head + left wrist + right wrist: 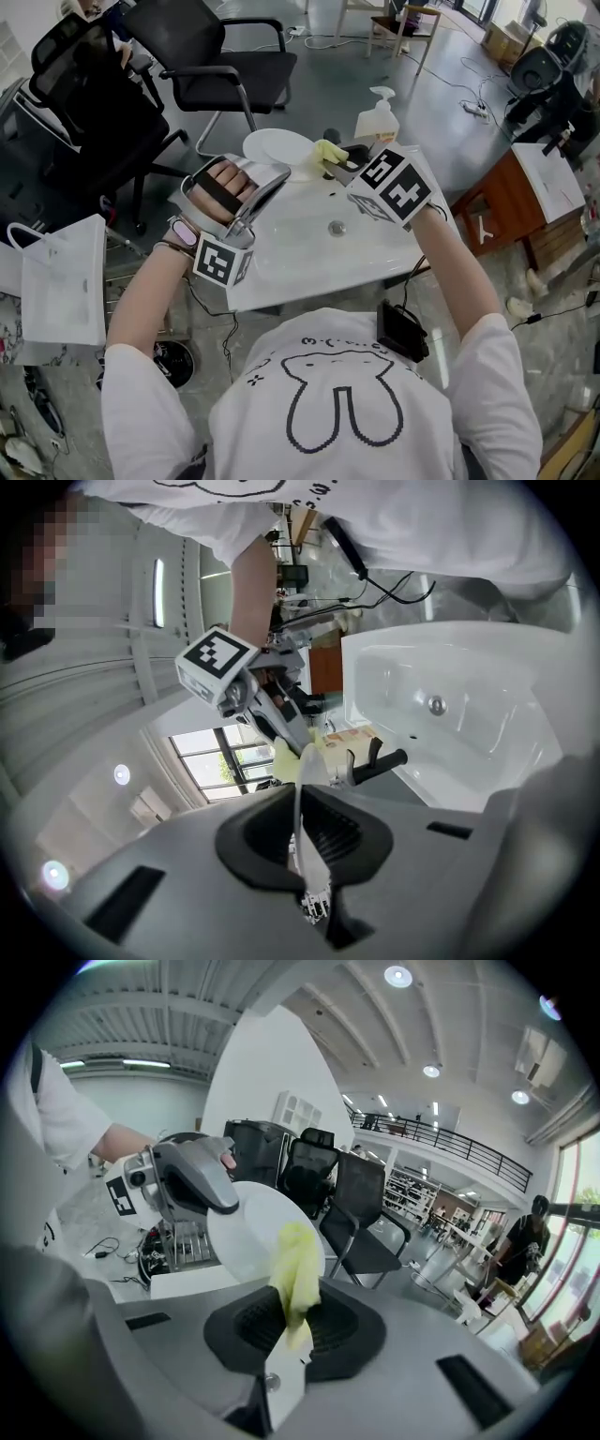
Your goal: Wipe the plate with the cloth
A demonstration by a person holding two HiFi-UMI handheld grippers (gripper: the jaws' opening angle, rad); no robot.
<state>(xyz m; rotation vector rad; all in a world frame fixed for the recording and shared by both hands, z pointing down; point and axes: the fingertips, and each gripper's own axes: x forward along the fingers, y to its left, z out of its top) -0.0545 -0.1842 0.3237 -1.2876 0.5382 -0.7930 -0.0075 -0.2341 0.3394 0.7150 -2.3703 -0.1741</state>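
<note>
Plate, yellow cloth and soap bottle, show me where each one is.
plate (246, 1232), right gripper view, bare white face near its middle.
cloth (296, 1274), right gripper view, middle of the yellow fold.
soap bottle (377, 122), head view, white body under the pump.

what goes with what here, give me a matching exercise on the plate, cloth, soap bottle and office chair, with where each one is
Things:
1. plate
2. cloth
3. soap bottle
4. office chair

Places:
a. stands beyond the sink
b. clamped edge-on in the left claw
c. stands on the sink's far rim
d. gripped in the right claw

Pairs: 1-b, 2-d, 3-c, 4-a
</note>
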